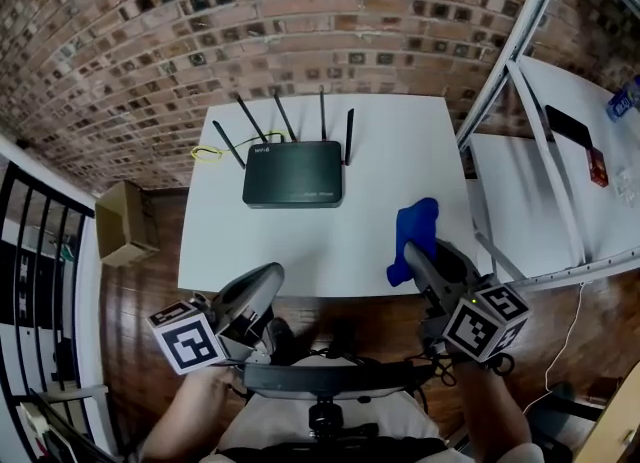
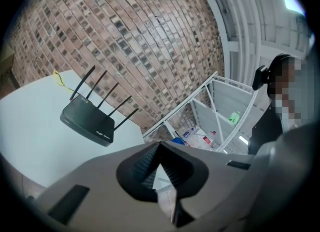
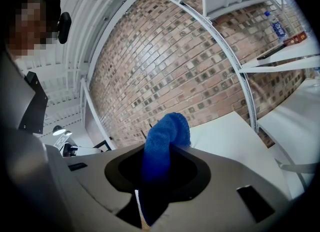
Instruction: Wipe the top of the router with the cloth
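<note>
1. The right gripper (image 3: 157, 151) is clamped on a blue cloth (image 3: 166, 132); the cloth stands up out of the jaws, over the near right part of the white table (image 1: 330, 246).
2. The left gripper (image 2: 160, 146) has its jaws closed tip to tip, nothing between them; it hangs at the table's near edge, left of centre.
3. The black router (image 1: 293, 173) lies flat toward the table's far side, antennas (image 1: 349, 136) raised; it is well apart from the cloth and both grippers.
4. A yellow cable (image 1: 205, 153) loops by the router's rear left; a cardboard box (image 1: 125, 221) sits on the floor at left; white shelving (image 1: 560, 151) stands at right.
</note>
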{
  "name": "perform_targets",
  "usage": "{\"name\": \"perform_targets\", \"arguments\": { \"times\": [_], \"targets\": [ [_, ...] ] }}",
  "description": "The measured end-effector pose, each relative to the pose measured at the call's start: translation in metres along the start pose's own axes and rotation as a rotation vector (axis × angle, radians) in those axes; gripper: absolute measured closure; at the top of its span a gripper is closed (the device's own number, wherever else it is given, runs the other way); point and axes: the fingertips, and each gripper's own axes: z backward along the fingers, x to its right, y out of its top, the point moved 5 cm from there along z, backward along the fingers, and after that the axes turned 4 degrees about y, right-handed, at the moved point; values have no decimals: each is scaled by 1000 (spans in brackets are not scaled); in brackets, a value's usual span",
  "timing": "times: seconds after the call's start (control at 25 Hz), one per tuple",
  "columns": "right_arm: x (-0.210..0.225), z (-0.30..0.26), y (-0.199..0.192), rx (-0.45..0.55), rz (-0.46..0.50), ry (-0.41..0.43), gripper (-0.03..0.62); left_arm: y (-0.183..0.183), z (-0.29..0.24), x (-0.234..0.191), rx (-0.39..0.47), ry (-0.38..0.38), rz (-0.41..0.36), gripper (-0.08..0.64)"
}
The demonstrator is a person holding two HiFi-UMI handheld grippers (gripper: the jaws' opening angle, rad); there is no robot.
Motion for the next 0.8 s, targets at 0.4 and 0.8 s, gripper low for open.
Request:
{"name": "perform_targets", "arguments": {
  "times": [0.4, 0.8],
  "targets": [
    [-23, -22, -9, 1, -8, 0, 462, 15, 18, -14, -25, -5, -5, 535],
    [-59, -44, -29, 1, 5, -7, 463, 26, 52, -37, -34, -12, -1, 535]
  ]
}}
